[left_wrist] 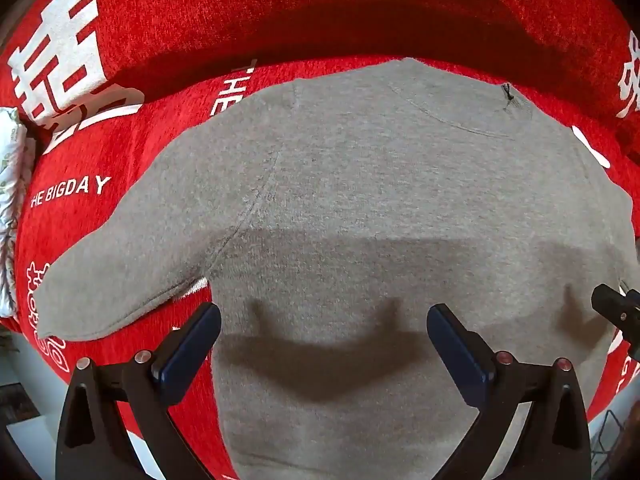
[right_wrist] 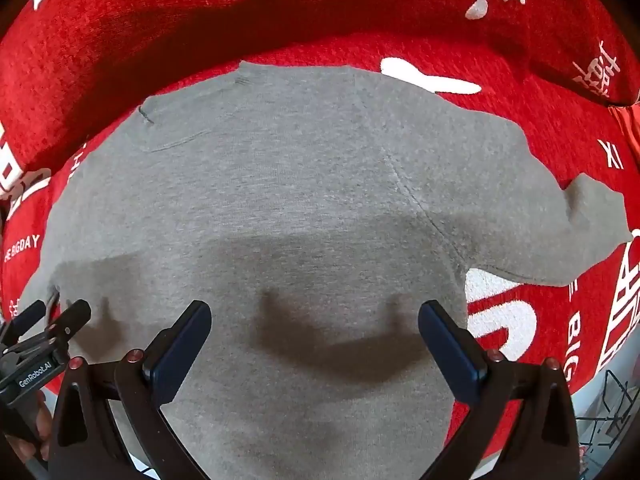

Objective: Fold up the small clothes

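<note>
Grey top [left_wrist: 380, 208] spread flat, neck toward 12 o'clock, on a red cover [left_wrist: 168, 12] printed with white characters; sleeves splayed out to 8 o'clock in the left view and 3 o'clock in the right view. No fold made yet, by the look of it.

Likely trouble from here: pinching the cover along with the top, since the knit lies flush on that plush cloth and gives no raised edge to bite. Also possible: catching only one layer, so the back stays put and the fold skews. Uneven lifts from the two sides would drag the whole top off square. Crowding, too, with each gripper's tip already at the edge of the other's view, near the middle of the body.

Left gripper [left_wrist: 324, 324] poised above the lower body, pointing straight down, jaws spread wide, nothing between them. Right gripper [right_wrist: 314, 320] beside it, tipped nearly straight down, jaws likewise spread and empty. Shadows of both fall on the fabric just ahead, so apparently clear of the cloth.
</note>
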The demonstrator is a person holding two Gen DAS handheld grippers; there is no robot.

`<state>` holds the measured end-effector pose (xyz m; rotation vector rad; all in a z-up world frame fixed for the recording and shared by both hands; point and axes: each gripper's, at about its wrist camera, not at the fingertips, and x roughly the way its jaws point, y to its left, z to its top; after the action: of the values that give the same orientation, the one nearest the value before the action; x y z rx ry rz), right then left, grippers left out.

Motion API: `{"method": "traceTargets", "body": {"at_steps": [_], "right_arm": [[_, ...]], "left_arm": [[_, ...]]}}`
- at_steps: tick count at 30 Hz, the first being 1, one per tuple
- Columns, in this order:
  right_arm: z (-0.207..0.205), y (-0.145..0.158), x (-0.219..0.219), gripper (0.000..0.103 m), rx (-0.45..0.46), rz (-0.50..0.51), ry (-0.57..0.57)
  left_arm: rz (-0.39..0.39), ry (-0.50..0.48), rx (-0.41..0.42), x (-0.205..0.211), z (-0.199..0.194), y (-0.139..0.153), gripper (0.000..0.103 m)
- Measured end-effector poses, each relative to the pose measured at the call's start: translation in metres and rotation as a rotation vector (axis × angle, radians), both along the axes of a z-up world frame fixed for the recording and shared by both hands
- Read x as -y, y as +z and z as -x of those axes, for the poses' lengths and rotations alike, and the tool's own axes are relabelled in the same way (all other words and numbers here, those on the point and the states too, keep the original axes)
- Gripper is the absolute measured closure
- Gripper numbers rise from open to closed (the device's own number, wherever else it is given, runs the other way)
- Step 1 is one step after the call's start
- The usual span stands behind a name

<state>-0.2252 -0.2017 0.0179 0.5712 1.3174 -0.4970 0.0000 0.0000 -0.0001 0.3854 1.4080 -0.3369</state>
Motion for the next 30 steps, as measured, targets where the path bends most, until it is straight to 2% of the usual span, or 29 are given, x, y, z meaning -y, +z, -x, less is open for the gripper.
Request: {"method": "traceTargets", "body": {"at_steps": [8, 19, 26, 30], "right_arm": [[-0.006, 0.001, -0.003, 0.000, 0.000, 0.007, 0.001], [-0.004, 0.001, -0.004, 0.000, 0.011, 0.008, 0.022], [-0.005, 0.000, -0.009, 0.000, 0.019, 0.038, 0.025], [-0.004, 0.000, -0.009, 0.000, 0.011, 0.049, 0.027]], "left_arm": [[0.003, 0.000, -0.025, -0.005, 0.000, -0.003, 0.000], [0.000, -0.019, -0.016, -0.007, 0.010, -0.004, 0.000], [-0.024, -0.016, -0.027, -0.008, 0.010, -0.001, 0.000], [-0.005, -0.012, -0.018, -0.012, 0.009, -0.002, 0.000]]}}
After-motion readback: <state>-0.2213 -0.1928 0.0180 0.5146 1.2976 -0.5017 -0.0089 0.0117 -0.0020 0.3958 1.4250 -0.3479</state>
